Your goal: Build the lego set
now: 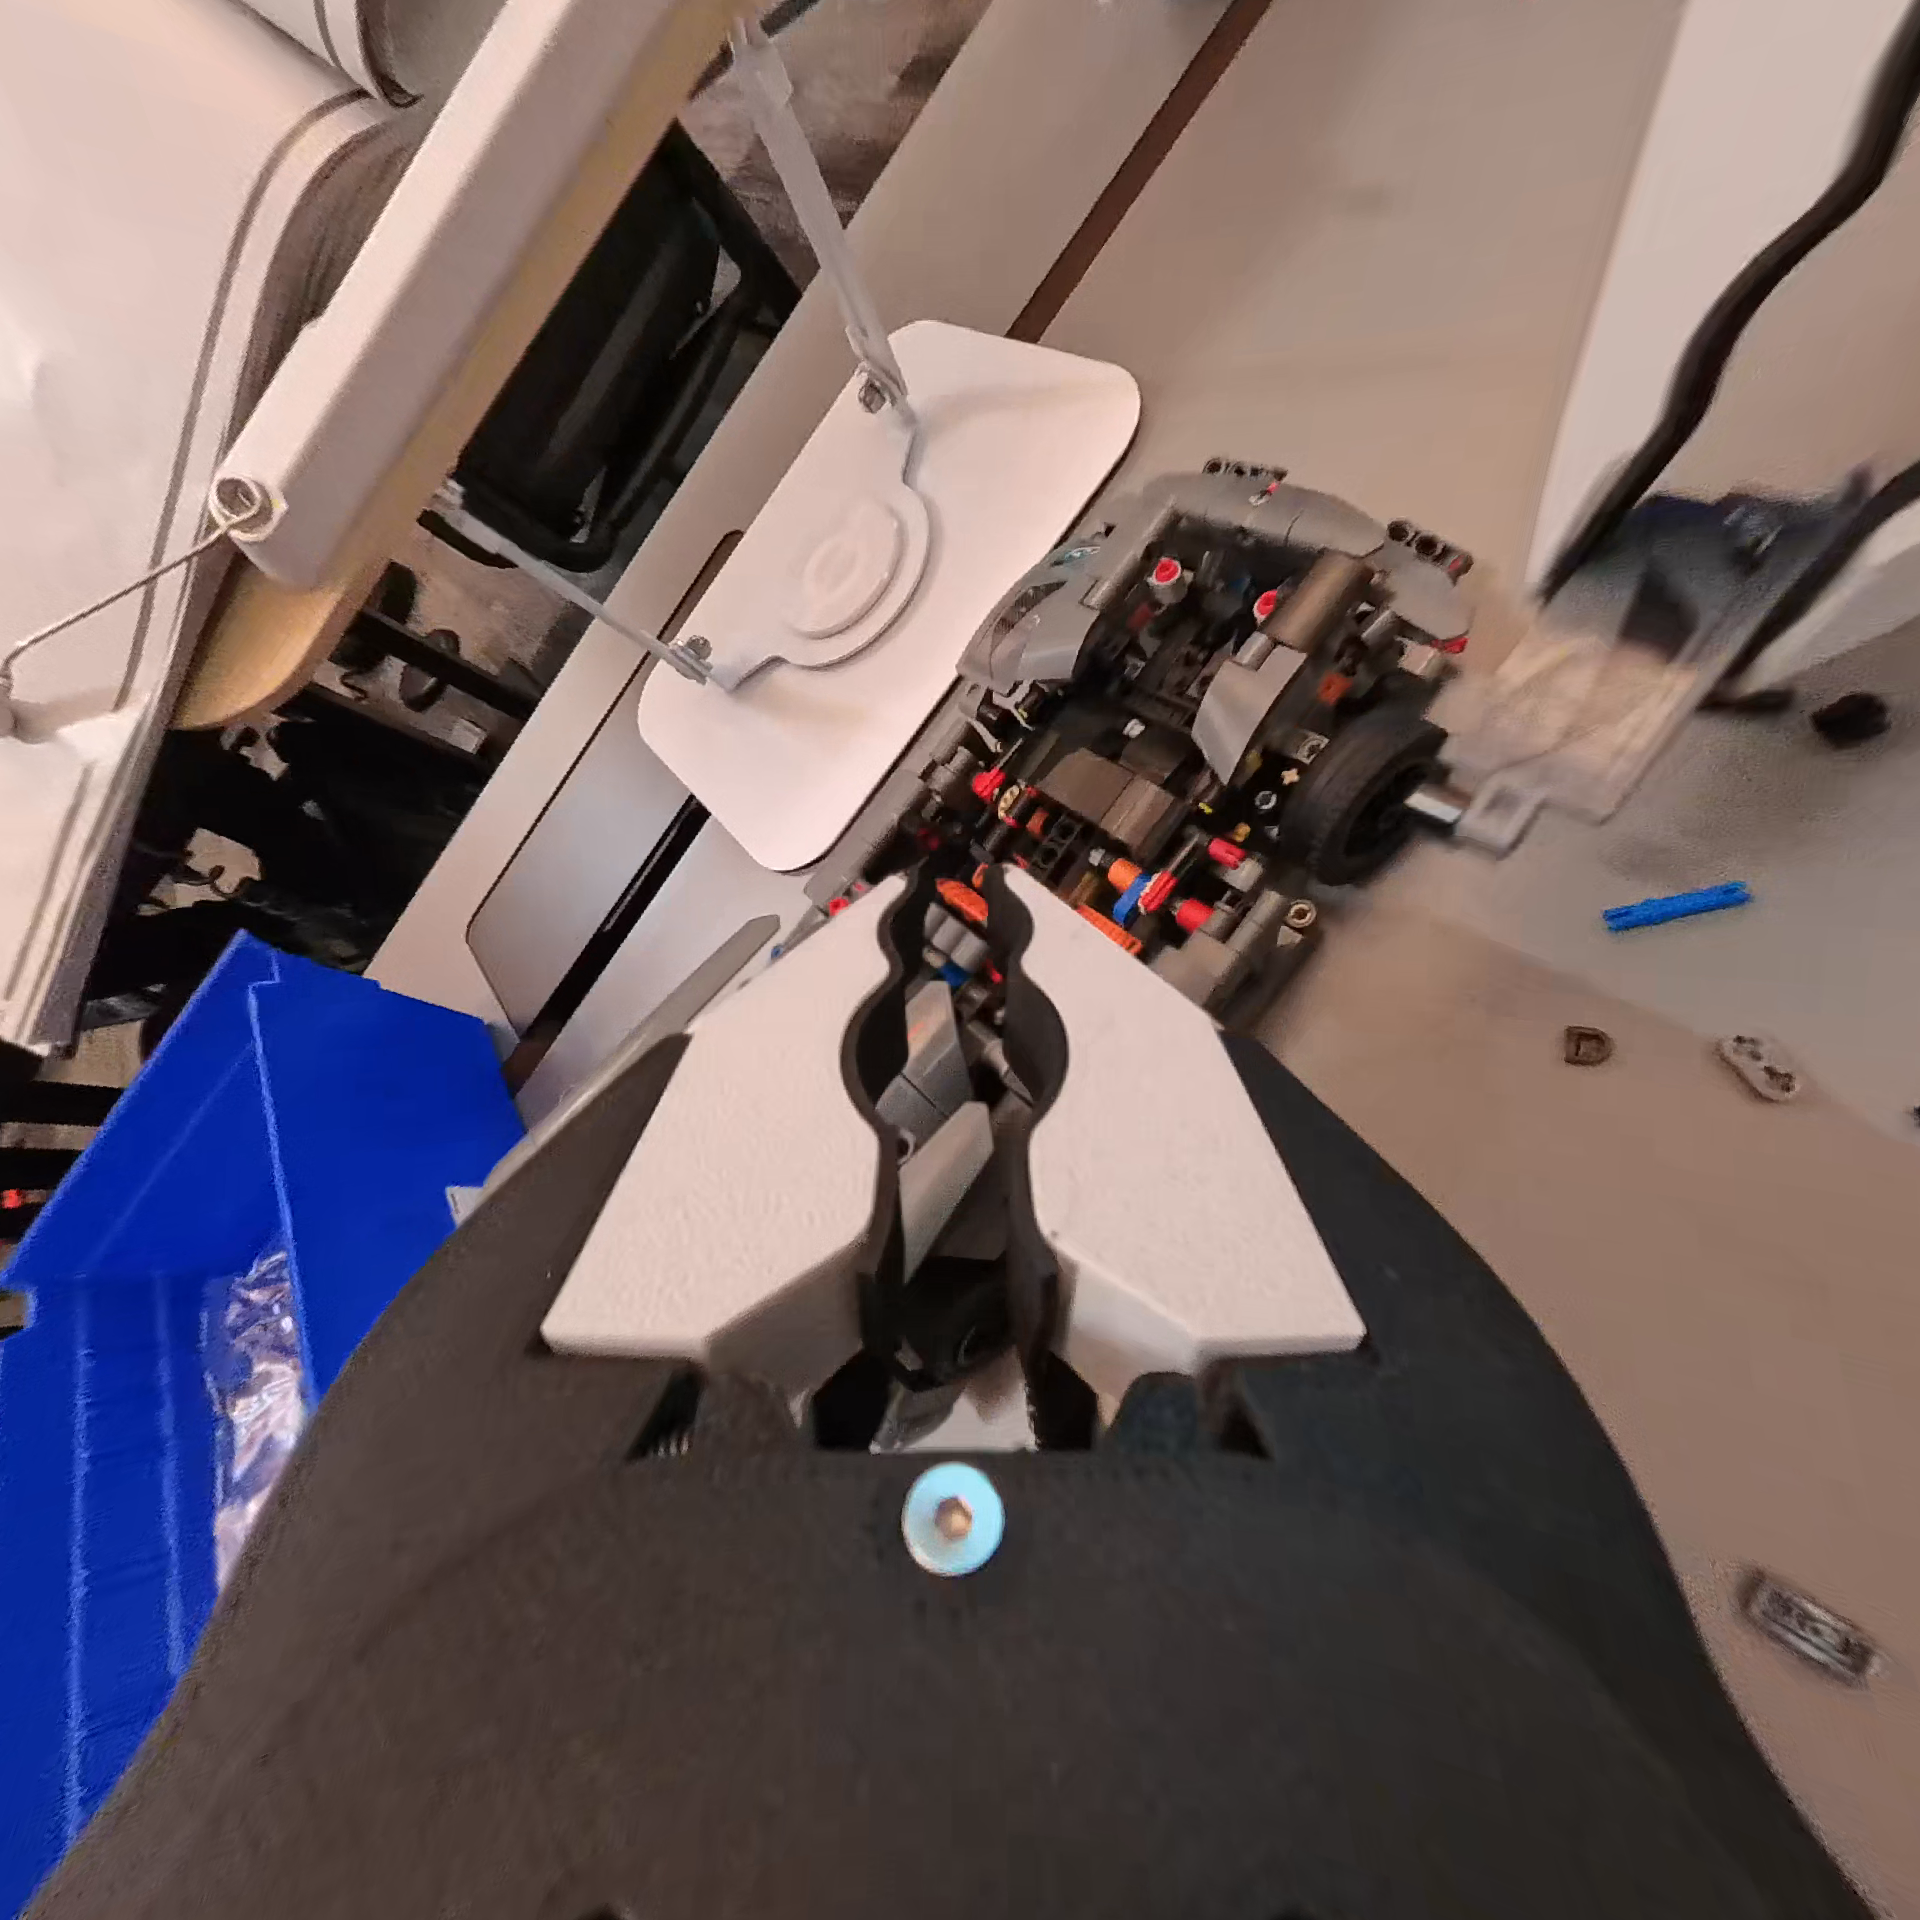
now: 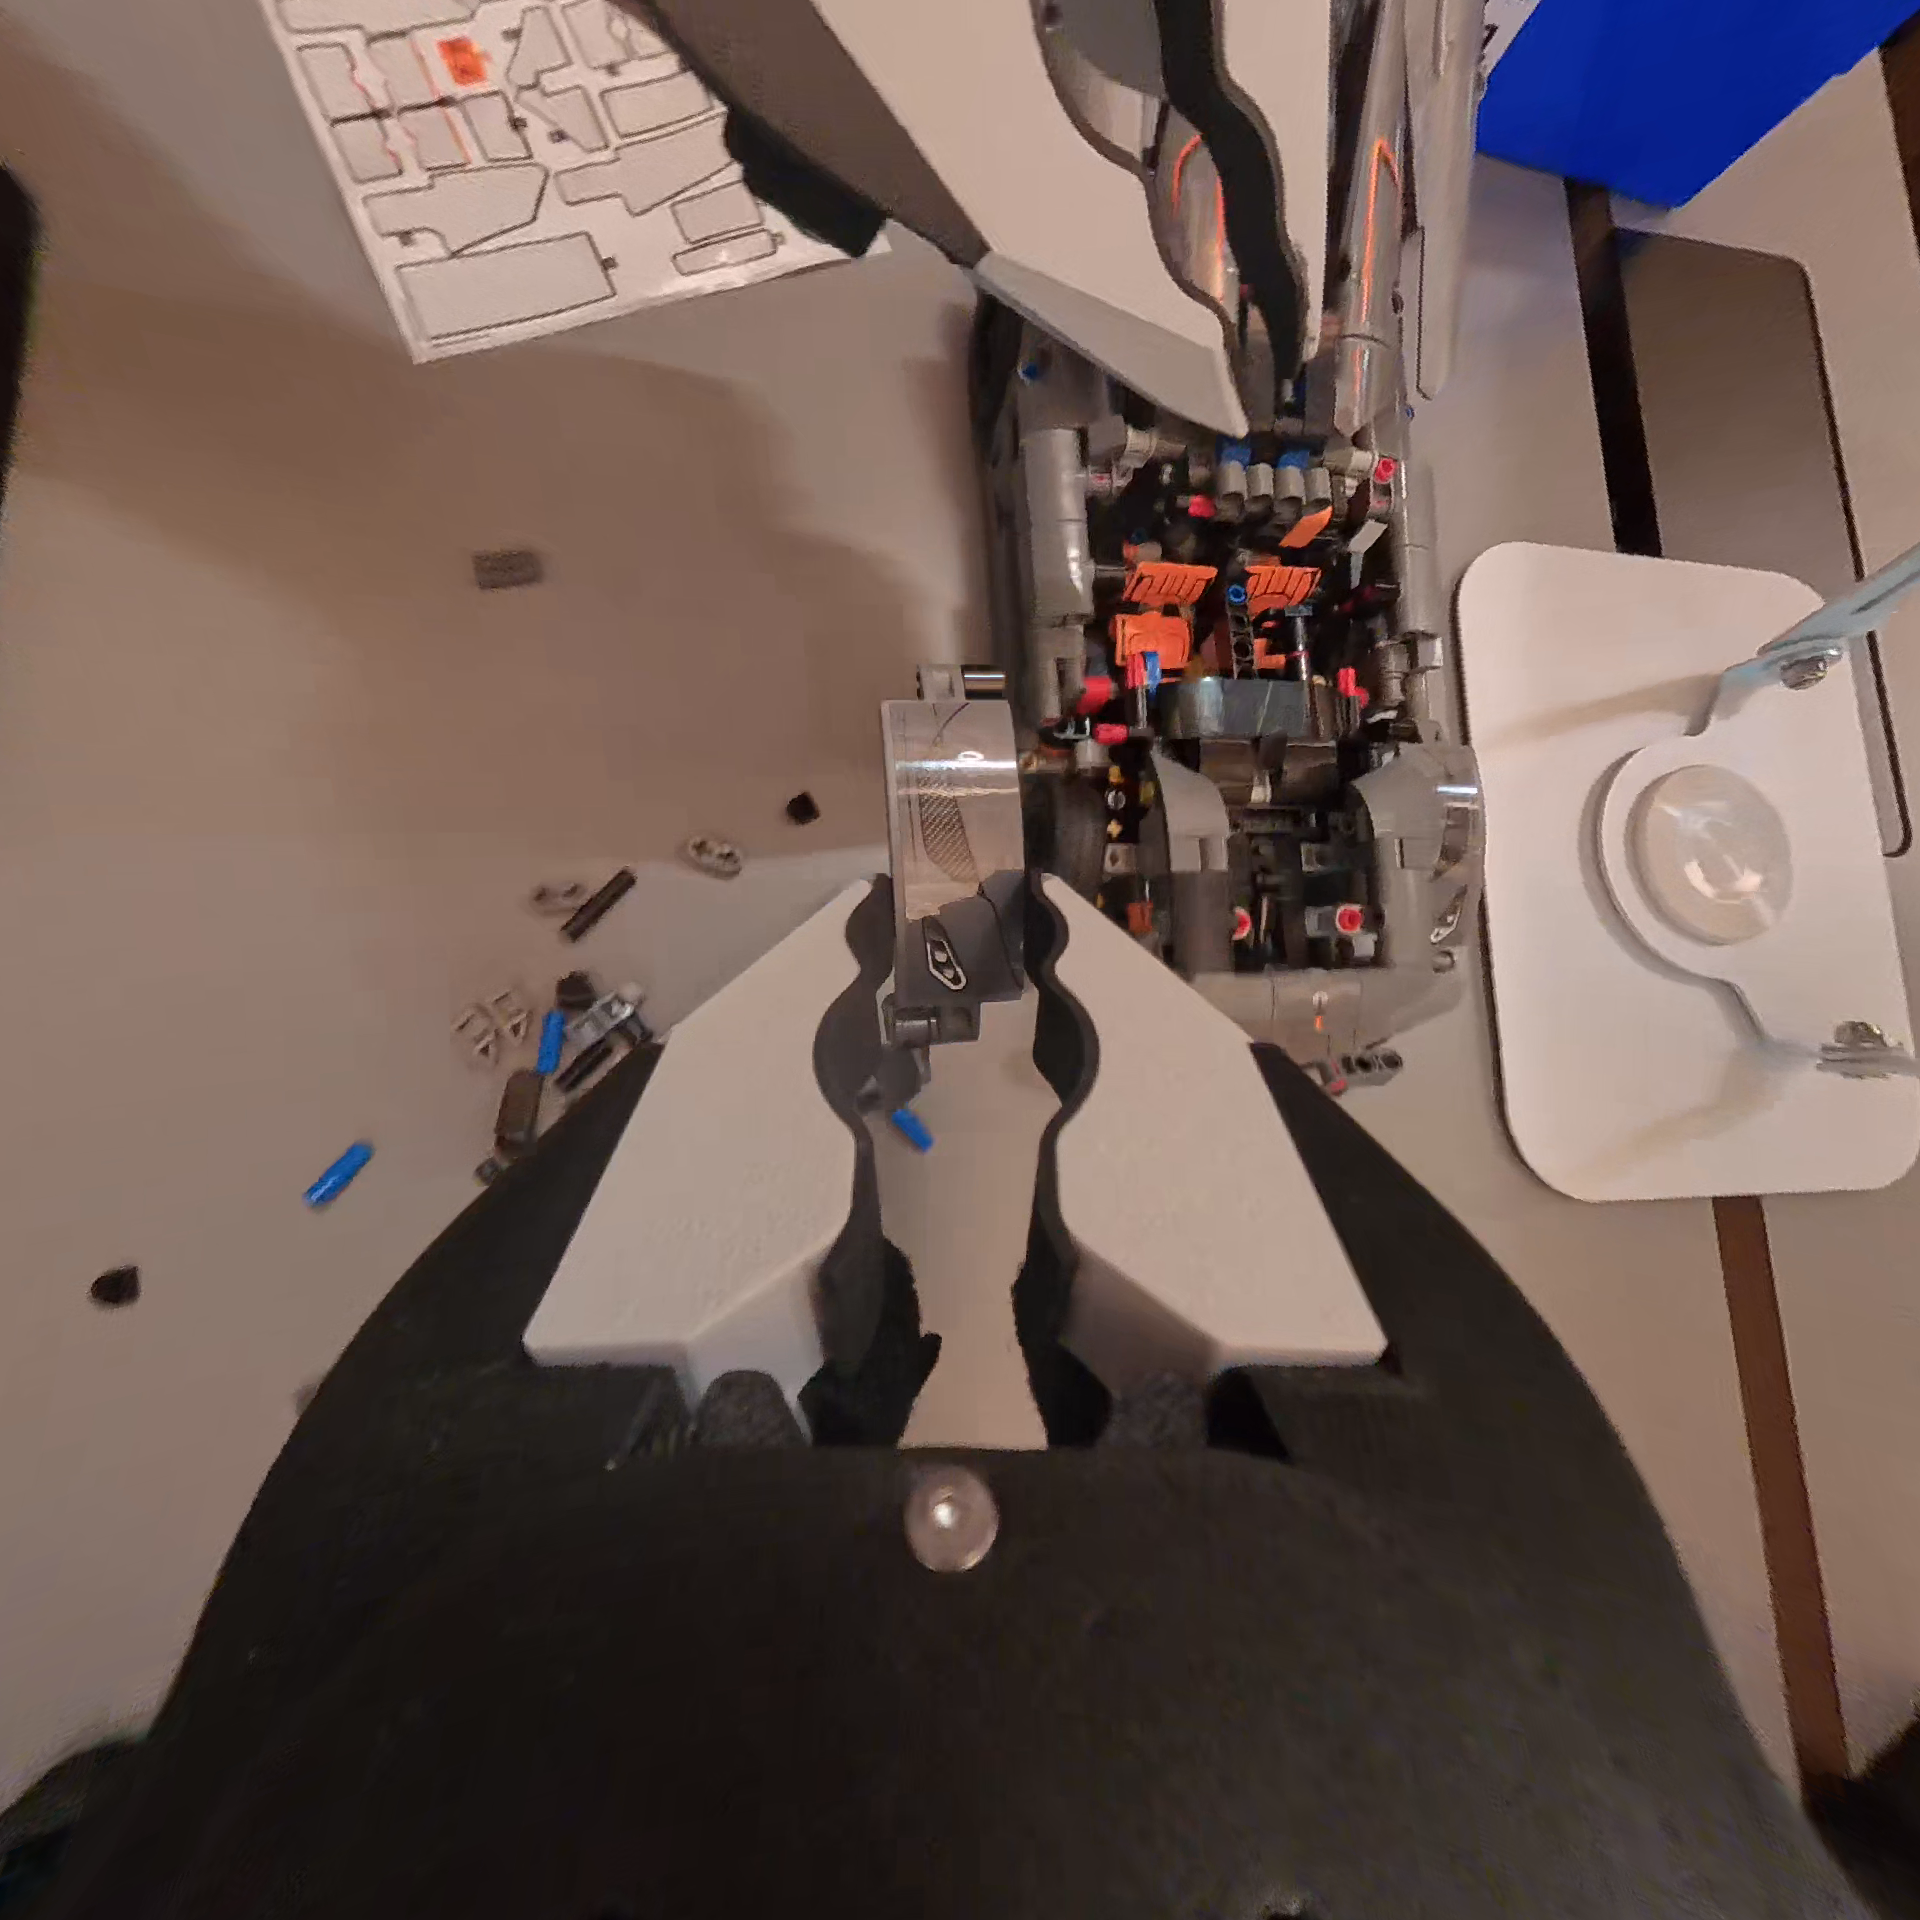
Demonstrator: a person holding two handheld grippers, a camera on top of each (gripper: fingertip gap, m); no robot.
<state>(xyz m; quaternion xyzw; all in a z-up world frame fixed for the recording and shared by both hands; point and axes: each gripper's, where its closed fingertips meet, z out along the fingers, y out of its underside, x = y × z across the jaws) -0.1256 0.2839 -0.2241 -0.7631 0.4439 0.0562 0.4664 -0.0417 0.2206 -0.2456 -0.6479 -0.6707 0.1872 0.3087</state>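
Note:
A partly built grey Lego car (image 2: 1226, 831) with orange, red and blue inner parts lies on the pale table (image 2: 520, 727). My right gripper (image 2: 961, 894) is shut on a curved grey wheel-arch panel (image 2: 951, 821) and holds it against the car's left side by the front wheel. My left gripper (image 1: 956, 883) is shut on the car's (image 1: 1195, 707) near end, with grey car parts between its fingers. The left gripper also shows at the top of the right wrist view (image 2: 1262, 405), and the right gripper shows blurred in the left wrist view (image 1: 1714, 582).
A white stand base (image 2: 1621, 1101) lies right beside the car; it also shows in the left wrist view (image 1: 1039, 447). A sticker sheet (image 2: 520, 156) lies at the back left. Loose small pieces (image 2: 561, 1029) and a blue pin (image 2: 338, 1174) lie left. A blue bin (image 1: 208, 1299) stands nearby. Tip to tip, the grippers are about 11 cm apart.

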